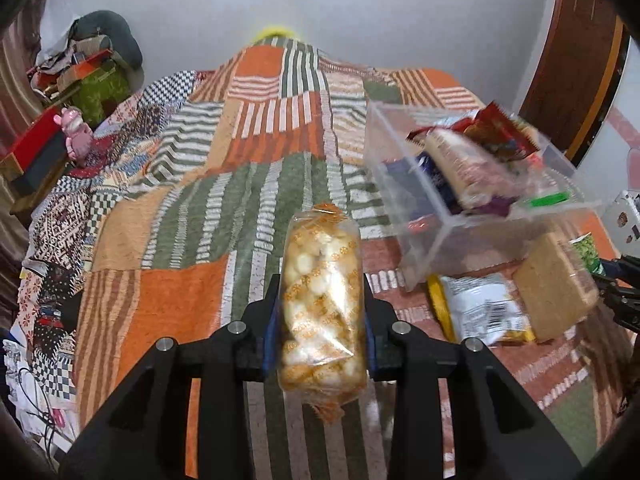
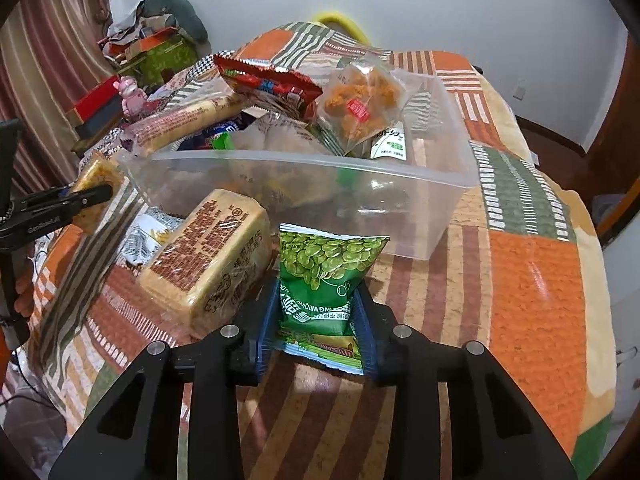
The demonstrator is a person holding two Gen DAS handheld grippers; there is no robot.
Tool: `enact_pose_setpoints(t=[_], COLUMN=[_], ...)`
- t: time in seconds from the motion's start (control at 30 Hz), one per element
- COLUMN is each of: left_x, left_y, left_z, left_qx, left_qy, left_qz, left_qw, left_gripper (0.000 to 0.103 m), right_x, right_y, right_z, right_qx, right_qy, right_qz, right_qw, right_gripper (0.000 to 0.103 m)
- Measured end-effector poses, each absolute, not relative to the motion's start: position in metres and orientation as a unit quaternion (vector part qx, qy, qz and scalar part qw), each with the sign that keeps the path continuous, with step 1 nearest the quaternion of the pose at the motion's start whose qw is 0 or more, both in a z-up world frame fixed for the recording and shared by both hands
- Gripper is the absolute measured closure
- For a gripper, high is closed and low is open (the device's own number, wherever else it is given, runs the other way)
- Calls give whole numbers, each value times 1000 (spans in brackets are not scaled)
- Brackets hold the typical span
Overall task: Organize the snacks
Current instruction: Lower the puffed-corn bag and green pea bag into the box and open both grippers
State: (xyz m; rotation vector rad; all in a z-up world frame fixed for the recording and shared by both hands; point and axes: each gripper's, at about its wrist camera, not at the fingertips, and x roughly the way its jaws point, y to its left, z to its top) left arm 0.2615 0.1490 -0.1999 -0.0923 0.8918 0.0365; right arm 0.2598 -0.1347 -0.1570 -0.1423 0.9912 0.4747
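Clamping a clear bag of round puffed snacks [image 1: 322, 300] between its blue-padded fingers [image 1: 272, 332], the left gripper [image 1: 322, 320] is holding the bag lengthwise, so that both ends are sticking out well past the pads. The right gripper [image 2: 320, 312] is pinching a green pea packet [image 2: 324, 276] low on its body, with the packet's top standing free ahead of the fingers. Ahead of the right fingers, the clear plastic bin [image 2: 360, 168] is sitting on the patchwork bedspread [image 2: 532, 272], already piled above its rim with packets, a red one [image 2: 268, 80] and a fried-snack bag [image 2: 362, 102] perching on top. A wrapped biscuit block [image 2: 208, 268] is lying just left of the right fingers, and a pale barcoded pouch [image 1: 480, 308] is resting to the right of the left fingers. The likeliest trouble is overflow: anything dropped onto that heap is risking a slide over the rim onto the bed, or a knock that sends the top packets off. The puffed bag is soft and slick, so a hard squeeze is probably crushing its contents, while a light one is letting it slip out. The soft bedding is giving the bin a poor footing, so a push on its wall could tip it. With both grippers heading for one bin, they are also at risk of colliding.
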Motion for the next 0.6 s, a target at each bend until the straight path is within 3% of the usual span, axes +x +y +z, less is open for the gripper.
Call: enact_pose_setpoints(t=[0.6], left_x=[253], left_y=[93], left_z=[-119], left_qx=[-25], left_qy=[365], left_qz=[-25], left_qw=[930], left_gripper=[70], right_x=[254], right_y=[-162], right_z=[-91], right_qx=[-47], right_qy=[391], right_qz=[209], right_qw=[895], right_gripper=[71])
